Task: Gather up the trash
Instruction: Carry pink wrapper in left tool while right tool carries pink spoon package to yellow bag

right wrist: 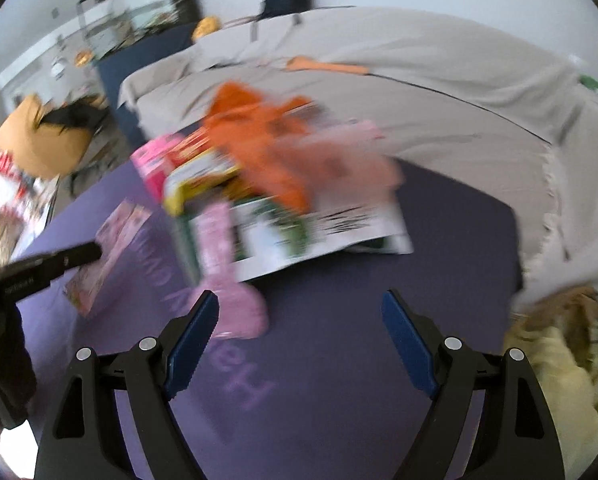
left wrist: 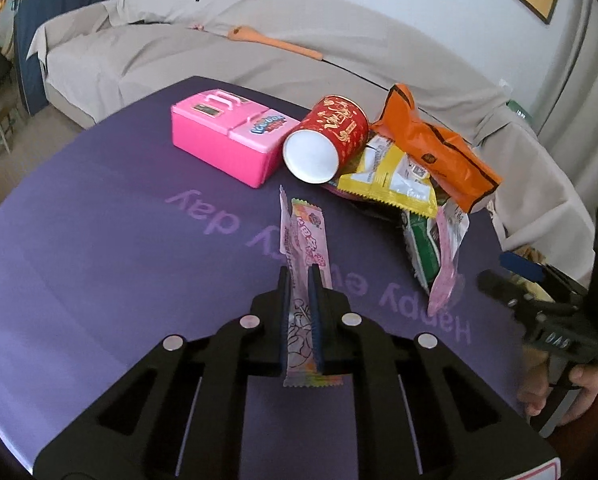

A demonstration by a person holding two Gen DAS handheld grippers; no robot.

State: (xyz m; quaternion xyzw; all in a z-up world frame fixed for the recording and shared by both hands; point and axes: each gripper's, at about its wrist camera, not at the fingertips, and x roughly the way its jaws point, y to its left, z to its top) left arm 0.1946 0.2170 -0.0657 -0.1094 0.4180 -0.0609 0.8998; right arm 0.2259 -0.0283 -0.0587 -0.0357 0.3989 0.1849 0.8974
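My left gripper is shut on a long pink candy wrapper that lies on the purple table. Behind it lies a heap of trash: a red paper cup on its side, a yellow packet, an orange bag, a green and white packet and a pink wrapper. My right gripper is open and empty, just in front of the pink wrapper and the blurred heap. It shows at the right edge of the left wrist view.
A pink toy case stands on the table behind the heap. A beige covered sofa runs behind the table, with an orange back-scratcher on it. A yellowish cloth lies at the table's right.
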